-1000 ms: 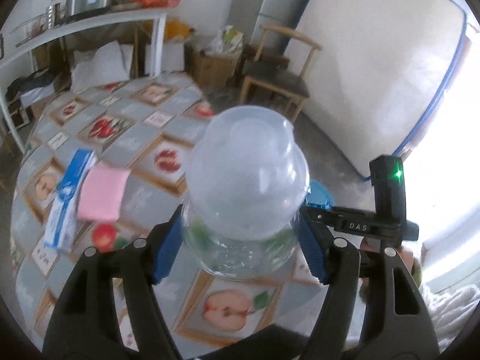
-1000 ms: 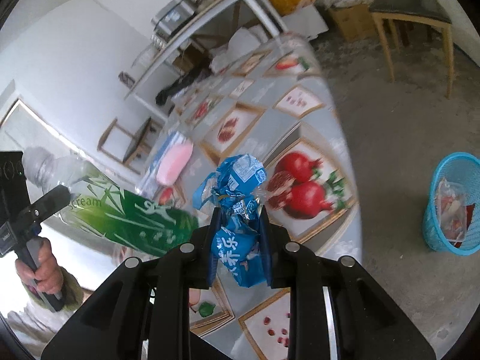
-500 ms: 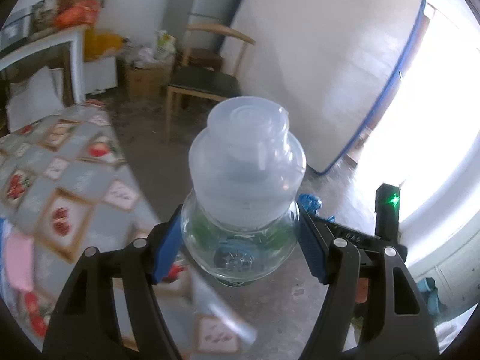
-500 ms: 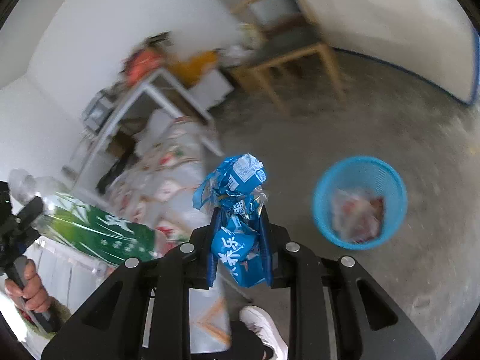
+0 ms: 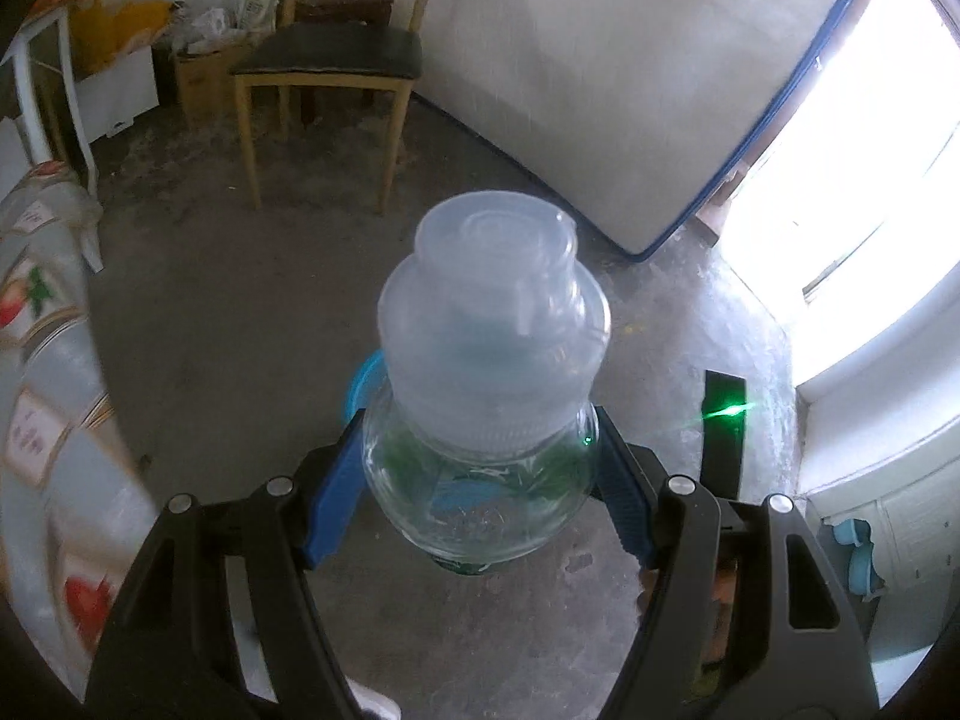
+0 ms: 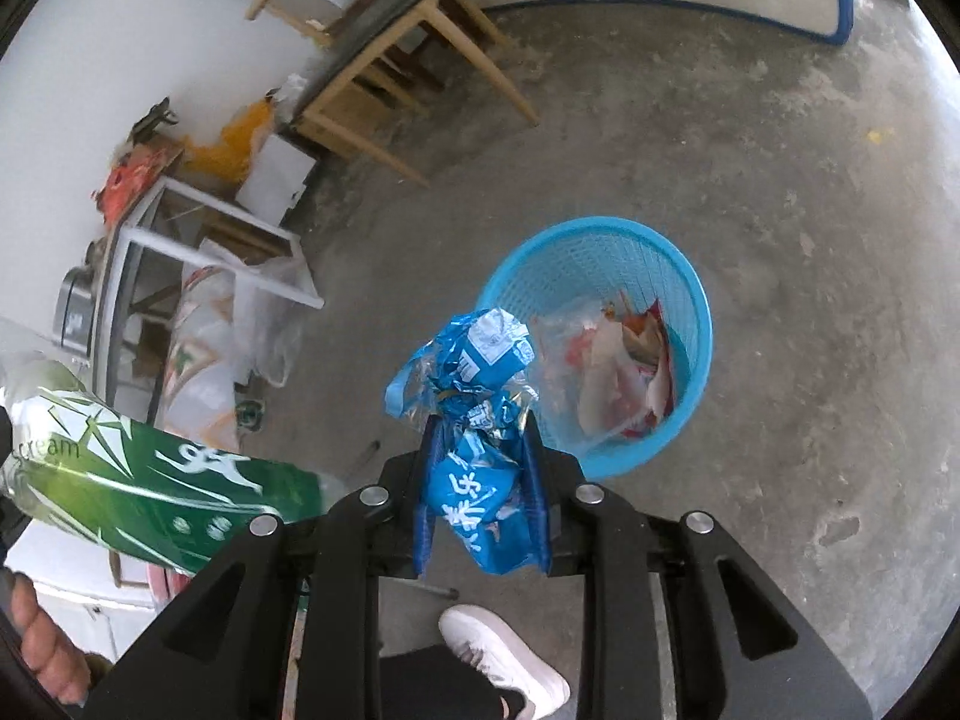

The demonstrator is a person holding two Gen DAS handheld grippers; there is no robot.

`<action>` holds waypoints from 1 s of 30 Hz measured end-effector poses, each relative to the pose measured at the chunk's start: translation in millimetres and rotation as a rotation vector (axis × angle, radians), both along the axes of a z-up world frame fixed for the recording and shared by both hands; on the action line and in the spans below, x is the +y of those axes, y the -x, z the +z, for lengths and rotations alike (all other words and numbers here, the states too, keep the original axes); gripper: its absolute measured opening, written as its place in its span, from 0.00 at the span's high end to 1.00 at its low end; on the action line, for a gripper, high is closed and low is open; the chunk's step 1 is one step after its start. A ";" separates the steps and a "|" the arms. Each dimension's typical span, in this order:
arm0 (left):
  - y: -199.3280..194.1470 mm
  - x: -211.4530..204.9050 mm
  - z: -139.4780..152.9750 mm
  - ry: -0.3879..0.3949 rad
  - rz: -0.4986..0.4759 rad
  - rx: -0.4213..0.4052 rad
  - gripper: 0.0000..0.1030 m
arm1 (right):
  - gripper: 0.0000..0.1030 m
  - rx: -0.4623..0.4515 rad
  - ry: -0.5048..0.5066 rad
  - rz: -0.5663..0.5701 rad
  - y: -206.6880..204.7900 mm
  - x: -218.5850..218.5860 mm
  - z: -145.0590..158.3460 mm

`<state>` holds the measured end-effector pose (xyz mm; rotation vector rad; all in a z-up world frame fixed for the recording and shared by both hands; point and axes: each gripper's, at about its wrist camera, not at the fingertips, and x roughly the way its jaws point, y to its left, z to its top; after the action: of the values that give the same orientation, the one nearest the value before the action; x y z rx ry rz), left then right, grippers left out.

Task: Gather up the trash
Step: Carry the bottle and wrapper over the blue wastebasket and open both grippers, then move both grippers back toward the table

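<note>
Wrapper (image 6: 480,468) pinched in right tool (image 6: 480,480), near basket (image 6: 690,276) rim, bare floor (image 6: 810,180) around

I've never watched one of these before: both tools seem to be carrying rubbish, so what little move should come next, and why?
Probably carry the right tool a little further forward, until the blue wrapper hangs over the blue basket, then let go. The wrapper is clamped between the jaws, and the basket, already holding trash, sits on the floor just ahead. The left tool grips a clear plastic bottle, which could follow.
</note>
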<state>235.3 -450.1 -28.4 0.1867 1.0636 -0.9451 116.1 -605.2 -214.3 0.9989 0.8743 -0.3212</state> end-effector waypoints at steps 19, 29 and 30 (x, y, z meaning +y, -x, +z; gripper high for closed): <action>3.4 32.3 -9.4 0.042 0.024 0.004 0.20 | 0.42 0.155 -0.019 -0.073 0.9 -30.4 -93.4; 19.7 108.7 25.9 0.039 0.039 -0.050 0.19 | 0.42 0.065 0.026 -0.030 27.6 -10.0 -45.3; 25.6 123.6 29.9 0.032 0.052 -0.067 0.19 | 0.41 0.047 0.029 -0.022 30.7 -5.8 -37.3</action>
<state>209.7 -326.5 1.5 0.1625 0.9871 -0.9031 85.4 -611.0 -251.5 0.9777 0.8987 -0.3767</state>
